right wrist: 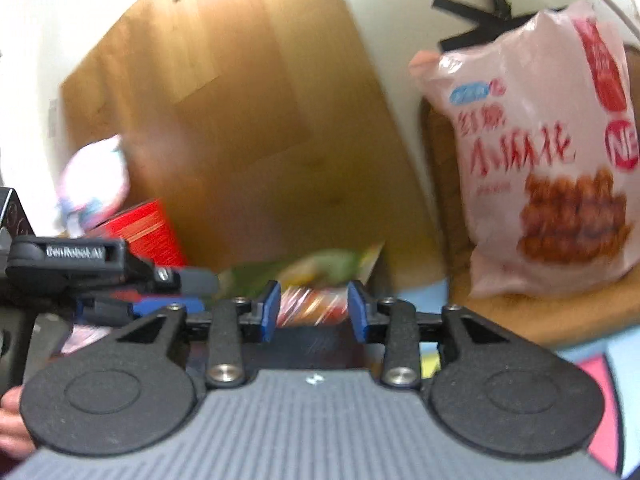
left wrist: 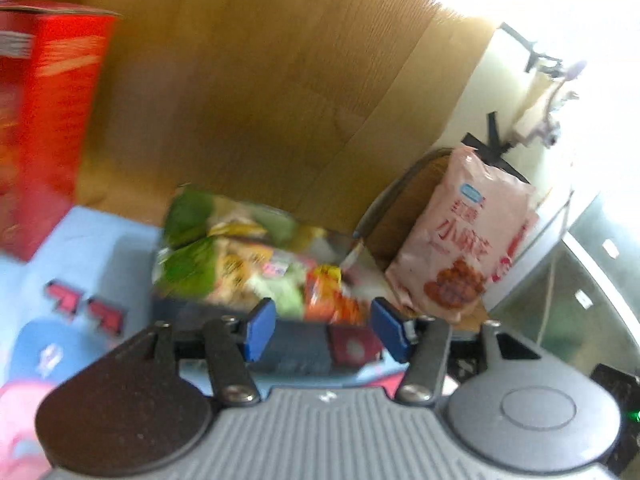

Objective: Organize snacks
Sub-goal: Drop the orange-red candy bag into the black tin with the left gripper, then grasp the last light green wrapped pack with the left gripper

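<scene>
**Both claws standing apart over a bin of snacks**

The left gripper [left wrist: 324, 328] and right gripper [right wrist: 314, 312] are both hanging with blue pads parted, nothing pinched between them. Just beyond them, green and orange snack packets [left wrist: 248, 264] are lying in a dark bin [left wrist: 296, 344]. A pink snack bag [right wrist: 540, 160] is standing upright on a wooden tray [right wrist: 568, 316] to the right. A red box [left wrist: 44, 120] is standing at left.
</scene>
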Available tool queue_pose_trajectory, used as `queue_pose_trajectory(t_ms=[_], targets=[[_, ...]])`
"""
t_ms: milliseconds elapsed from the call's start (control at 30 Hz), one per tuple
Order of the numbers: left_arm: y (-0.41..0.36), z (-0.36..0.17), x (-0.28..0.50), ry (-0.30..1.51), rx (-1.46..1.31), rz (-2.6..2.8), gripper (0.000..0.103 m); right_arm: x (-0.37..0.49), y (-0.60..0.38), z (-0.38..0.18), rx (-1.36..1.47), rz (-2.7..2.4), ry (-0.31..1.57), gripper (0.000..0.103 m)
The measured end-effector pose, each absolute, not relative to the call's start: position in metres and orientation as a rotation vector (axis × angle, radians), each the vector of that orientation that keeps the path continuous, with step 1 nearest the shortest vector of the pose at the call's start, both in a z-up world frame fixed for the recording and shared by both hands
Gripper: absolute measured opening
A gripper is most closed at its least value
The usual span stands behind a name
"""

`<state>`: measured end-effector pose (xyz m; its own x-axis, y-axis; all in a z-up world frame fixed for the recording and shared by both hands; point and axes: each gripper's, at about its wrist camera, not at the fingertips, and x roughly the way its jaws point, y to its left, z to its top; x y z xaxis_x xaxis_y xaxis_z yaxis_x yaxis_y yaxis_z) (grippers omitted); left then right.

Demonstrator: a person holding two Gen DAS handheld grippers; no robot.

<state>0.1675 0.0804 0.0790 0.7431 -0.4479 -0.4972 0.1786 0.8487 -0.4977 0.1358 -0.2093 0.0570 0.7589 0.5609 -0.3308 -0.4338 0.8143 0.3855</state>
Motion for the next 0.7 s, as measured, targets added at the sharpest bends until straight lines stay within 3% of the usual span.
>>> queue_pose_trajectory(t_ms=[267, 467, 700], targets=[[0.13, 0.041, 0.04, 0.724, -0.491, -0.309, 0.06, 0.053, -0.176, 0.02, 0.238, 0.847, 0.707, 0.051], [0.15, 0.017, -0.027, 0.768, -0.615, -0.3, 0.06, 0.024, -0.154, 0.021, 0.197, 0.937, 0.74, 0.051], [0.143, -0.002, -0.048, 0.793, -0.692, -0.339, 0.059, 0.007, -0.136, 0.019, 0.151, 0.985, 0.77, 0.048]])
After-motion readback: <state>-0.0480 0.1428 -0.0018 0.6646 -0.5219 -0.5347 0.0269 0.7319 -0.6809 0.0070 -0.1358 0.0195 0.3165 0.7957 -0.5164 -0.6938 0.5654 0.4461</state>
